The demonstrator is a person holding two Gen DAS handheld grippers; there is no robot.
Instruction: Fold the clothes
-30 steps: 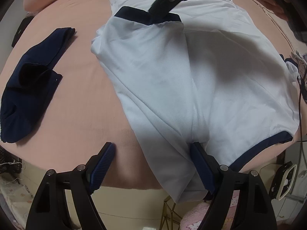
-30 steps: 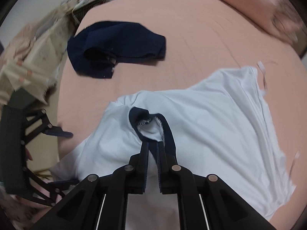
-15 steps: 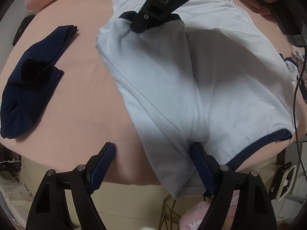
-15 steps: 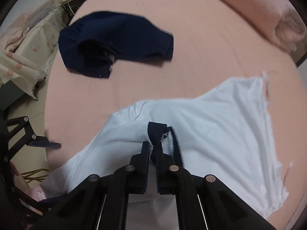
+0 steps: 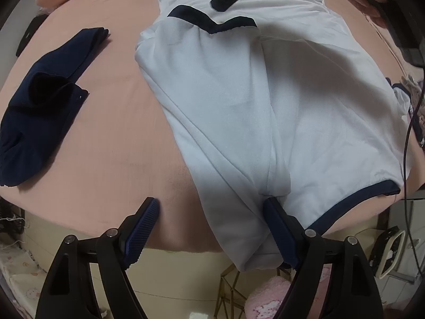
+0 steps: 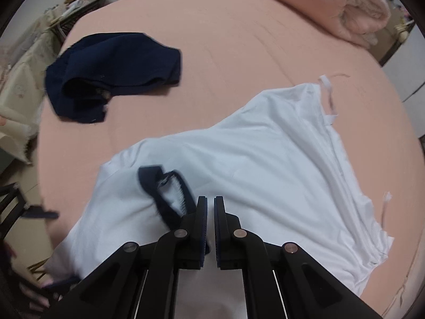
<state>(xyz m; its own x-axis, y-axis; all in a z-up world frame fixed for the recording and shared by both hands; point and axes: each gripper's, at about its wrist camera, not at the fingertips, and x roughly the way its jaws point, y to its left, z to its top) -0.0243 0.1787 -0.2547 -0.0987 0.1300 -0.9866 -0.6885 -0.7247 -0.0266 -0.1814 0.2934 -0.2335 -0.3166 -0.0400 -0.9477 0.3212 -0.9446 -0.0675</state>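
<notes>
A white T-shirt (image 5: pixel 265 101) with navy trim lies on the pink bed, one sleeve folded over its body. The sleeve's navy cuff (image 5: pixel 212 22) rests flat on the shirt. My left gripper (image 5: pixel 212 212) is open at the bed's near edge, its right finger (image 5: pixel 279 228) touching the shirt, nothing between the jaws. In the right wrist view the shirt (image 6: pixel 252 172) lies below my right gripper (image 6: pixel 209 212). Its jaws stand slightly apart and empty, just right of the navy cuff (image 6: pixel 164 194).
A navy garment (image 5: pixel 39 101) lies crumpled on the bed left of the shirt; it also shows in the right wrist view (image 6: pixel 111 74). A rolled pink blanket (image 6: pixel 332 10) lies at the far right. The bed edge (image 5: pixel 172 250) is near, with floor clutter beyond.
My right gripper carried the navy-cuffed sleeve across the shirt, let it go and lifted away. The cuff now lies on the shirt. The left gripper stayed put.
</notes>
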